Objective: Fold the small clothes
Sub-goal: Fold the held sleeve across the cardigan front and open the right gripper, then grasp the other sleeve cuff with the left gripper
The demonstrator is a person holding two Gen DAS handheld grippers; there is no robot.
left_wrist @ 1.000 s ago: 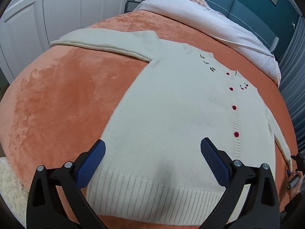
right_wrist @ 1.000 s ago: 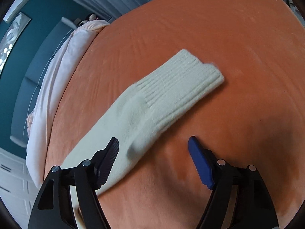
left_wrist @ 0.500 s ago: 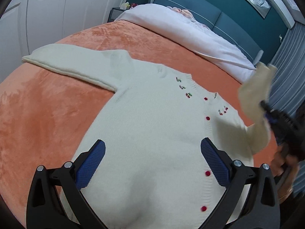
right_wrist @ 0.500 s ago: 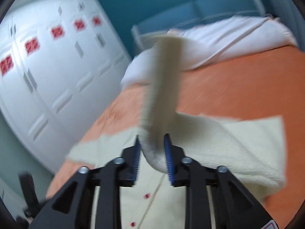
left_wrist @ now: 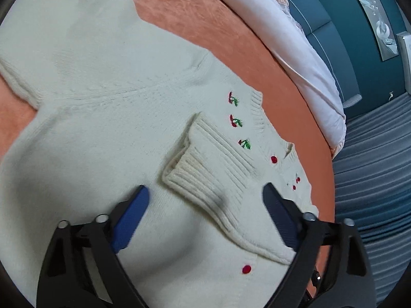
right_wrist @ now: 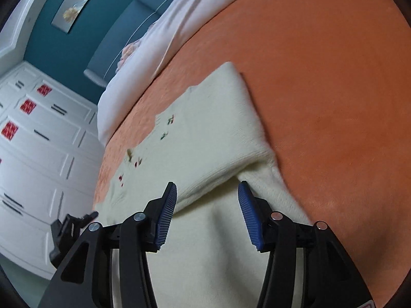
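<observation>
Now cream cardigan [left_wrist: 108, 138] lies flat on the orange bed [left_wrist: 179, 7], one sleeve cuff [left_wrist: 205, 174] folded across its chest. Left claw [left_wrist: 205, 205] closing over that cuff at 12 o'clock, pads clear of it; right claw [right_wrist: 206, 213] opening above the knit, gripping nothing.

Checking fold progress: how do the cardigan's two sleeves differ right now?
The right sleeve lies folded across the cardigan's chest, its ribbed cuff beside the embroidered cherries; the left sleeve stretches outward flat over the orange blanket, unfolded. The right sleeve's cuff shows; the left sleeve's is out of frame. Both are cream knit.

Cream cardigan [left_wrist: 102, 128] with red buttons [left_wrist: 273, 159] and embroidered red-green cherries [left_wrist: 236, 122]. Orange blanket [right_wrist: 321, 77]; blue pads [left_wrist: 131, 215].
</observation>
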